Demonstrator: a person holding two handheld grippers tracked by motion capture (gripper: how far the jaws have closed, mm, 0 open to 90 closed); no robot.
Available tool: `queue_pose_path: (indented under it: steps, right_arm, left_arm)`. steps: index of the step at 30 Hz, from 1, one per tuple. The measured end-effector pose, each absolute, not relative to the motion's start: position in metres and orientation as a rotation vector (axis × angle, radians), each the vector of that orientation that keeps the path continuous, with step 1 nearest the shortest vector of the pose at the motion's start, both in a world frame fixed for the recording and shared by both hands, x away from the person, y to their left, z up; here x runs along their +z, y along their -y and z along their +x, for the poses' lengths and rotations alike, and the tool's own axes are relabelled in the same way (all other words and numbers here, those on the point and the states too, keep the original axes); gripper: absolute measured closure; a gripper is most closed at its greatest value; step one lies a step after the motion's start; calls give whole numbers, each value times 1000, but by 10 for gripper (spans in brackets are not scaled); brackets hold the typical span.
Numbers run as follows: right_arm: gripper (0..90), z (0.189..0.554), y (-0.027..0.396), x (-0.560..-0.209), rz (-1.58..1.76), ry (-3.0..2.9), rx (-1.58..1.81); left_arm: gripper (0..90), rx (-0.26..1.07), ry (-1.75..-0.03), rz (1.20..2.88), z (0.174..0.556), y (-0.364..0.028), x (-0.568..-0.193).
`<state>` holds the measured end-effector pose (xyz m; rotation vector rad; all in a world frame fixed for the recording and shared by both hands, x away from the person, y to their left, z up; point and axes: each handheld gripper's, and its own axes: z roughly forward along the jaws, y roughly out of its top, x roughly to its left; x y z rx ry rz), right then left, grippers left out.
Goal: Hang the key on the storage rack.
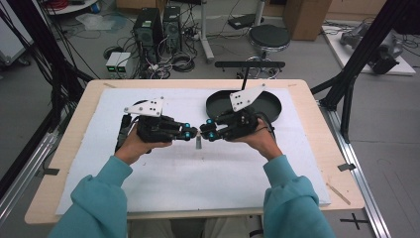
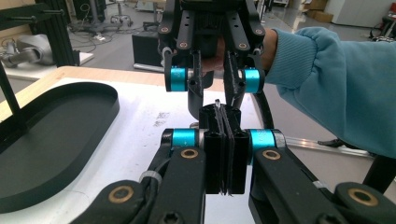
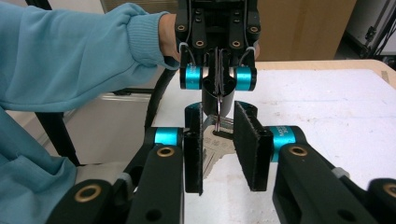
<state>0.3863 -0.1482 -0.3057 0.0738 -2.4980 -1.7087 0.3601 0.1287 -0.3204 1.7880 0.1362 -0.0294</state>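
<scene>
A small silver key (image 3: 214,144) hangs from a thin metal ring (image 3: 218,103) above the white mat. In the high view my two grippers meet tip to tip at the table's middle, with the key (image 1: 198,143) dangling just below them. My left gripper (image 1: 194,133) is shut on the ring, and its jaws (image 2: 224,114) press flat together. My right gripper (image 3: 218,126) faces it with the key between its jaws. There is a clear gap on the key's right side, and the pads do not press on it. The left gripper view shows the right gripper (image 2: 215,88) straight ahead.
A black oval tray (image 1: 267,106) lies at the back right of the white foam mat (image 1: 198,173), just behind my right hand. The mat covers most of the wooden table (image 1: 74,144). Computers, cables and a stool stand on the floor beyond the far edge.
</scene>
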Motion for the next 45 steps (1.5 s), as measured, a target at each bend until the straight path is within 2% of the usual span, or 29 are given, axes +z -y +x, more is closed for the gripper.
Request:
queue_pose_path:
  steps: [7,31,32,34,36,38,40,41,45]
  right_arm:
    - [841,385,148,-305,64,2514,-1699]
    - [890,383,147,-304,8,2544,-1658]
    - [891,383,147,-304,2,2546,-1663]
    - [890,384,148,-304,-16,2545,-1663]
    - [890,386,150,-302,-22,2555,-1676]
    - [890,387,153,-300,-53,2564,-1678]
    - [889,388,157,-298,-94,2566,-1680]
    - [890,390,158,-296,-106,2566,-1693]
    - [889,394,166,-291,-172,2587,-1704]
  left_arm:
    - [883,-38,-132,1786,361,-128,-321]
    - [872,-65,-134,1779,365,-127,-325]
    - [849,-63,-152,1779,365,-127,-325]
    - [661,0,-159,1787,366,-129,-327]
    - [509,13,-169,1778,368,-132,-328]
    - [286,92,-249,1794,368,-138,-328]
    - [107,155,-301,1797,367,-145,-328]
    - [50,204,-325,1795,367,-149,-328]
    - [17,291,-374,1782,361,-172,-333]
